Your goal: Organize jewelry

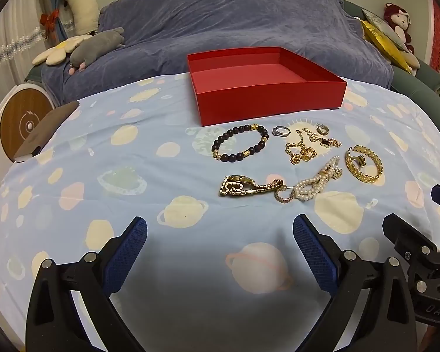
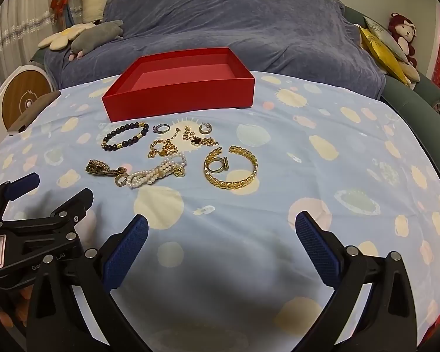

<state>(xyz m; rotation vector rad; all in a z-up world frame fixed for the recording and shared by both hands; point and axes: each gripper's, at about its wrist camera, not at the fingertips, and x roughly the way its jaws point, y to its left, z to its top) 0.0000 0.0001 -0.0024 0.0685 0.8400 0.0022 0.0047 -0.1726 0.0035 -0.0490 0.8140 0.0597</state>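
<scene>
An empty red box (image 1: 267, 99) (image 2: 179, 99) stands at the far side of the planet-print cloth. In front of it lie a dark bead bracelet (image 1: 240, 143) (image 2: 125, 136), a silver ring (image 1: 281, 130) (image 2: 161, 128), a gold chain (image 1: 305, 146) (image 2: 173, 144), a pearl bracelet (image 1: 316, 183) (image 2: 155, 176), a gold watch (image 1: 243, 186) (image 2: 102, 167) and a gold cuff bangle (image 1: 364, 163) (image 2: 231, 170) with rings inside it. My left gripper (image 1: 220, 234) is open and empty, short of the watch. My right gripper (image 2: 221, 231) is open and empty, short of the bangle.
A small hoop earring (image 1: 322, 129) (image 2: 205, 128) lies near the box. A sofa under a blue-grey cover (image 1: 234, 20) stands behind the table with plush toys (image 1: 96, 47). A round wooden device (image 1: 23, 123) stands at the left edge. The table edge curves down on the right.
</scene>
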